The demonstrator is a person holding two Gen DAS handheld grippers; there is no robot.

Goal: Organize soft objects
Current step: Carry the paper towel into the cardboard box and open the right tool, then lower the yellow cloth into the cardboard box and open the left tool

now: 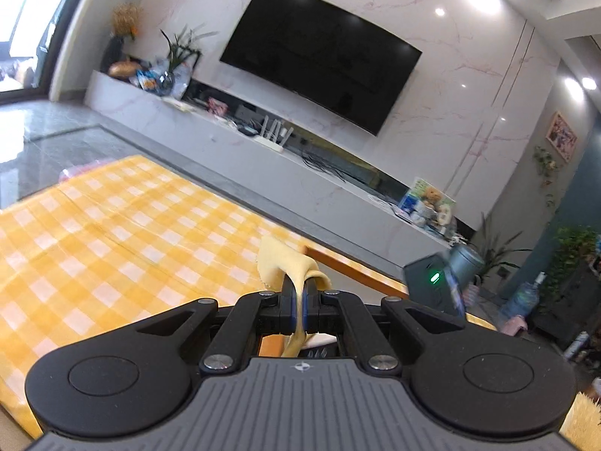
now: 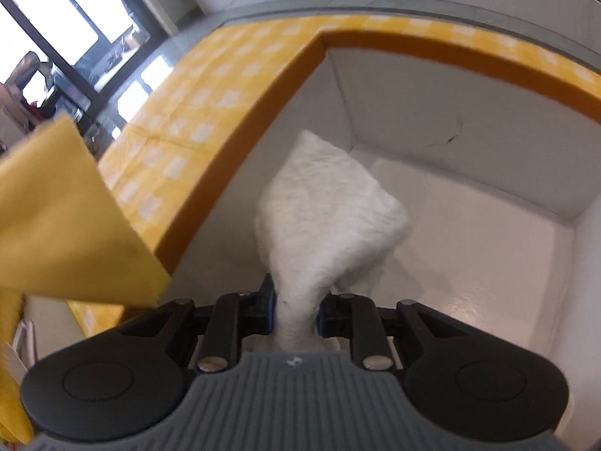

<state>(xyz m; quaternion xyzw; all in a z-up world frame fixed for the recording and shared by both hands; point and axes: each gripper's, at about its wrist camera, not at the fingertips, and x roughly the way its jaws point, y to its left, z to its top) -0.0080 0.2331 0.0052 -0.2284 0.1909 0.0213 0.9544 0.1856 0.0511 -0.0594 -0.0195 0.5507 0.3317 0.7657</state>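
Item: white fluffy cloth (image 2: 326, 210). Soft, light, limp; bunches where pinched, so grip gathered neck. Right gripper (image 2: 296, 310) clamped on neck; cloth hangs over white box (image 2: 469, 195), right of checked tablecloth (image 2: 180, 120). Item: yellow cloth (image 1: 289, 263), thin, floppy. Left gripper (image 1: 298, 300) shut tight on fold, above table's near right edge.

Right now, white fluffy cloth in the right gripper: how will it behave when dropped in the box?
The white fluffy cloth is probably floppy: it bunches to a narrow neck between the right gripper fingers and billows beyond. Likely light and not slippery, given the fuzzy surface. It should crumple, not roll, in the white box.
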